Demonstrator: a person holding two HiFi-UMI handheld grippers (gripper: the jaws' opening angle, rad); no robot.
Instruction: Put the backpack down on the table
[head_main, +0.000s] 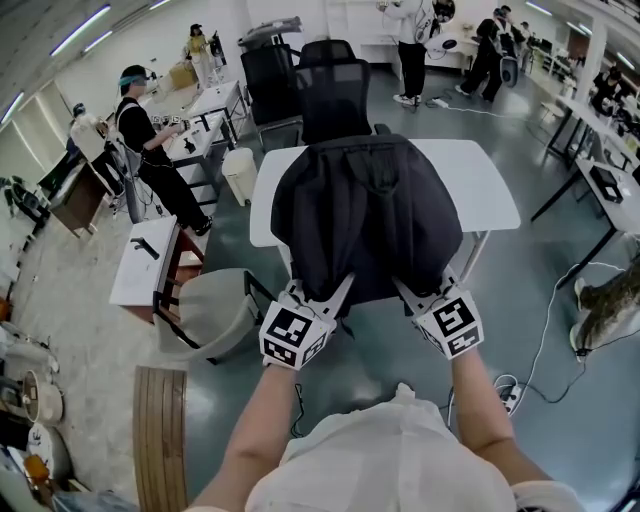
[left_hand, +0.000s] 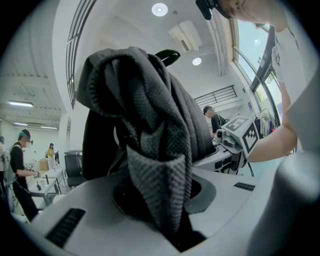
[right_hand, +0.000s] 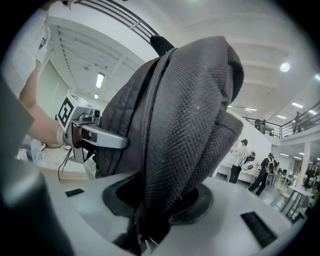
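The backpack is black cloth, matt all over, with a coarse, pebbly mesh weave on its padded parts and a smoother cloth on its ridged panels. The left tool and the right tool have shells of smooth, matt, pale-grey plastic. The worktop is white and smooth. The floor is grey-green and glossy, catching the ceiling lights. A slatted board looks like dull, unpolished wood.

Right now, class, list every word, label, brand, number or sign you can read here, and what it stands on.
None can be read.
Black fabric backpack: no label or brand shows.
Left gripper, right gripper: only black-and-white square marker patterns, no words.
Things on the far white desks: too small to read.
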